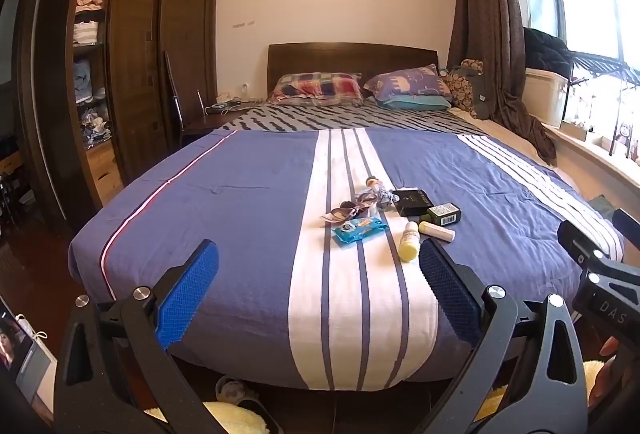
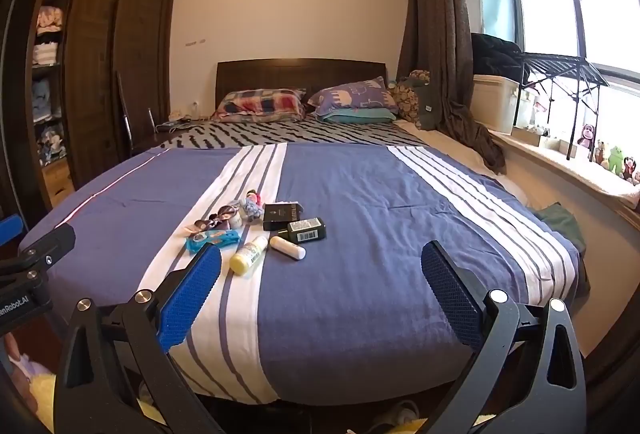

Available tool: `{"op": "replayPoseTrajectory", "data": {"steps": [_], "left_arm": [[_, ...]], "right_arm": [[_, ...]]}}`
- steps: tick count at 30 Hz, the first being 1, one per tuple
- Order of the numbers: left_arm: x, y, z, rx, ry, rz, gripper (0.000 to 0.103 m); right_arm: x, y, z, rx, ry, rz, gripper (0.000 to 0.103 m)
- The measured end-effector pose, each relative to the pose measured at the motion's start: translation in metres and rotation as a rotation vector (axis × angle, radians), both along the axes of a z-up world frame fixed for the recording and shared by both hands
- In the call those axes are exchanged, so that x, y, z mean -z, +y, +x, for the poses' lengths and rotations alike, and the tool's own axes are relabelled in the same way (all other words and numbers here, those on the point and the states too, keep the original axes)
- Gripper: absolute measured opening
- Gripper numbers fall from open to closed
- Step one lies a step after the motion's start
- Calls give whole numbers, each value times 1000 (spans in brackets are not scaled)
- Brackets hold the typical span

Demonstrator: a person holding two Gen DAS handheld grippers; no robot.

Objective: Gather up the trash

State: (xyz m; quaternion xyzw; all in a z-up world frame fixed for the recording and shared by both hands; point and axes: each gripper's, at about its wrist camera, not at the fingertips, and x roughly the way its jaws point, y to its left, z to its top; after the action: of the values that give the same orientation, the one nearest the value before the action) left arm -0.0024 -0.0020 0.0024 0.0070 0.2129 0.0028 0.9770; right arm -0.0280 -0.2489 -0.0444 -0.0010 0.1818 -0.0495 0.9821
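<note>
Both my left gripper and right gripper gaped wide, gripping nothing, short of the bed's foot. The trash lay clustered on its white stripe: blue wrapper, yellow bottle, black box.

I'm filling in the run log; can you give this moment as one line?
stage: approach | left claw: open, empty | right claw: open, empty | trash: small yellow plastic bottle, blue plastic wrapper on striped bedspread, untouched

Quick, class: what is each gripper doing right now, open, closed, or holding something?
Left gripper: open, fingers wide apart, holding nothing.
Right gripper: open, fingers wide apart, holding nothing.
</note>
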Motion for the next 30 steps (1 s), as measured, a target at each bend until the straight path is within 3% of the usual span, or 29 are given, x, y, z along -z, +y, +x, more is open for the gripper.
{"op": "replayPoseTrajectory", "data": {"steps": [30], "left_arm": [[-10, 8, -7, -4, -21, -9, 95]], "right_arm": [[-1, -3, 0, -8, -15, 10, 100]]}}
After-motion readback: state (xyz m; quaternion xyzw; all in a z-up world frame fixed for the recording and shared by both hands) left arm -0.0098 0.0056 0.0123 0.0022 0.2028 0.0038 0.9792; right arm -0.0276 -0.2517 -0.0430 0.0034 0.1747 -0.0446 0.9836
